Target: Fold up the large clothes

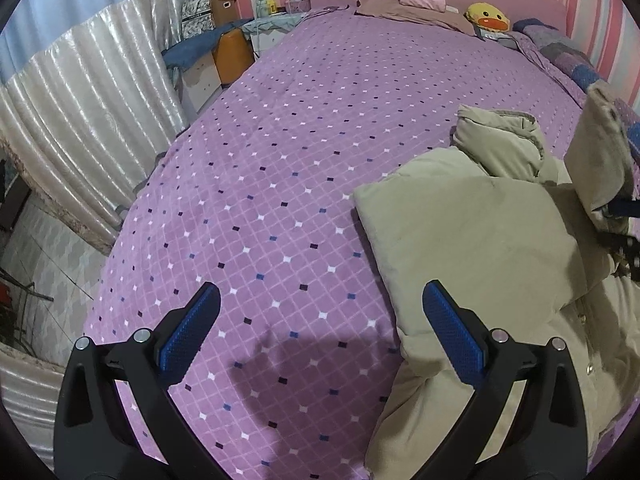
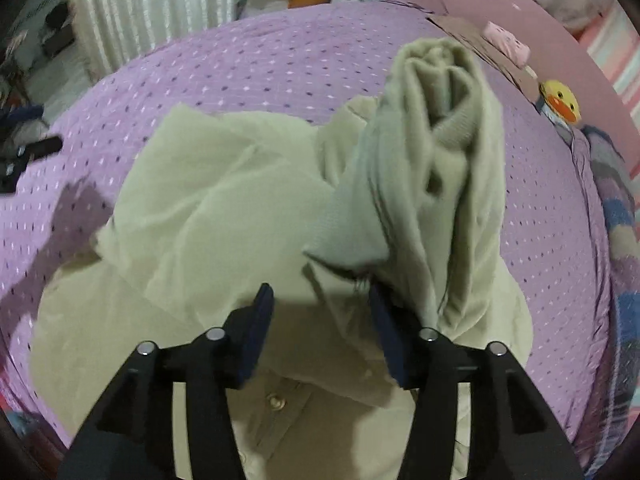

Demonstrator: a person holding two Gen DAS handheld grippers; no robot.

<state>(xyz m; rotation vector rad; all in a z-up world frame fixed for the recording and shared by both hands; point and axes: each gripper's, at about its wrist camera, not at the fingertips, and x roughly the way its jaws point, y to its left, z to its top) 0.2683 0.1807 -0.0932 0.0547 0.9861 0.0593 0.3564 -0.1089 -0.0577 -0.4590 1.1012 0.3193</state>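
Observation:
A large beige padded jacket (image 1: 476,240) lies on the purple checked bedspread (image 1: 280,152), one sleeve folded across its body. My left gripper (image 1: 320,300) is open and empty, hovering over the bedspread just left of the jacket. In the right wrist view the jacket (image 2: 208,208) fills the middle. My right gripper (image 2: 320,300) is open; the other sleeve (image 2: 436,152) stands up bunched and blurred just beyond its right finger (image 2: 386,336), draped against it. Snap buttons show on the front below the fingers.
Pillows (image 1: 420,0) and a yellow duck plush (image 1: 486,16) lie at the pink headboard. A folded quilt (image 1: 572,60) runs along the striped wall. White curtains (image 1: 80,120), a bedside cabinet and boxes stand beyond the bed's left edge. The left gripper (image 2: 28,152) shows at the far left.

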